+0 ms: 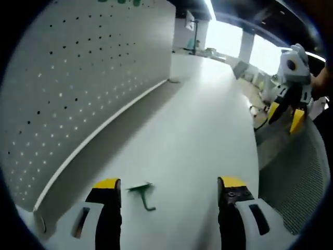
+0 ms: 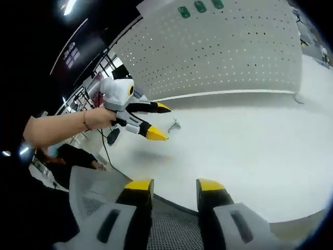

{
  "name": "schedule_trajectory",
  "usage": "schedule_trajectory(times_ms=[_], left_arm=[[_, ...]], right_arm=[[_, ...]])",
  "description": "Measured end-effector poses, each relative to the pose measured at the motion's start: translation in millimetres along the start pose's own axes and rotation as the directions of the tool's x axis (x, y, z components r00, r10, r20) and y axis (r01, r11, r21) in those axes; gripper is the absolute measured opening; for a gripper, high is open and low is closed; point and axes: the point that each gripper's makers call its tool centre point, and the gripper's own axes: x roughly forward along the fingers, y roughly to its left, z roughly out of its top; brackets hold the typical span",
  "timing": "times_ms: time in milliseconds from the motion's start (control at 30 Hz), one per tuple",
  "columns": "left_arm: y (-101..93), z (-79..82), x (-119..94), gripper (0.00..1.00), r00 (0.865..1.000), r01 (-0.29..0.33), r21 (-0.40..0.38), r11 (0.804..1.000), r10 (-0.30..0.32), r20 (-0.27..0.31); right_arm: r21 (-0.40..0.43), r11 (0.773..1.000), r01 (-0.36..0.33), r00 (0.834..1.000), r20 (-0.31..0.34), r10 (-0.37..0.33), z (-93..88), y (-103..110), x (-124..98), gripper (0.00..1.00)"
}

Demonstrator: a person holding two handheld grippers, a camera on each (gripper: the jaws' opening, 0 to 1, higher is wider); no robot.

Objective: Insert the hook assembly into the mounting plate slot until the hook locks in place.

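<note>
The green hook (image 1: 142, 195) lies on the white tabletop (image 1: 203, 130) between the parted, empty left claw (image 1: 169, 186), the right claw (image 2: 174, 185) also open.

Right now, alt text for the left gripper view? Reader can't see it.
A small green hook lies on the white table between the open yellow-tipped jaws of the left gripper, untouched. A white pegboard panel stands along the table's left side, and the right gripper hangs open at the upper right.
</note>
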Motion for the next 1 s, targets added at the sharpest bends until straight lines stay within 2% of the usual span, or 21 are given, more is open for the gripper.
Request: schedule_trajectory(times_ms=[100,133,267,300,500,567,667,733,867,933,1000], left_arm=[[3.4,-0.8,5.9,0.73,1.0,0.001,0.029,1.0,-0.001,-0.01],[5.0,-4.5,8.5,0.72,1.0,0.003,0.044,0.999,-0.002,-0.031],[7.7,-14.8,14.3,0.61,0.997,0.016,0.109,0.994,-0.007,-0.082],[8.2,-14.2,15.2,0.59,0.997,0.014,0.116,0.993,-0.005,-0.078],[18.7,-12.1,19.4,0.52,0.997,0.008,0.092,0.996,-0.001,-0.072],[21.8,-11.8,20.1,0.53,0.997,0.007,0.1,0.995,0.0,-0.073],[26.7,-7.4,21.5,0.49,0.999,0.02,0.007,1.0,-0.02,-0.037],[30.7,-7.7,21.7,0.44,0.999,0.017,0.04,0.999,-0.015,-0.042],[31.8,-12.8,21.3,0.32,0.996,0.026,0.112,0.993,-0.016,-0.089],[35.3,-17.7,20.5,0.23,0.991,0.014,0.166,0.986,0.008,-0.134],[33.6,-17.6,21.2,0.18,0.99,0.025,0.179,0.984,0.001,-0.141]], right_arm=[[0.015,1.0,0.007,1.0,-0.005,-0.007,-1.0,-5.5,1.2,0.3],[0.023,1.0,0.008,1.0,-0.008,-0.008,-2.0,-7.2,1.9,0.3],[0.04,0.999,0.013,1.0,-0.01,-0.013,-2.9,-9.6,2.3,0.3],[0.047,0.999,0.013,1.0,-0.011,-0.013,-3.1,-10.0,2.7,0.3],[0.065,0.998,0.017,1.0,-0.012,-0.016,-3.6,-11.8,4.6,0.3],[0.075,0.997,0.02,1.0,-0.014,-0.019,-3.9,-13.0,5.0,0.3],[0.088,0.996,0.022,1.0,-0.014,-0.021,-4.9,-14.1,4.9,0.3],[0.102,0.995,0.022,1.0,-0.014,-0.021,-5.0,-14.9,4.8,0.3],[0.125,0.992,0.027,1.0,-0.012,-0.025,-4.7,-17.1,5.1,0.3],[0.131,0.991,0.029,1.0,-0.012,-0.028,-4.8,-17.9,5.5,0.3],[0.139,0.99,0.031,0.999,-0.013,-0.029,-5.0,-18.5,6.0,0.29]])
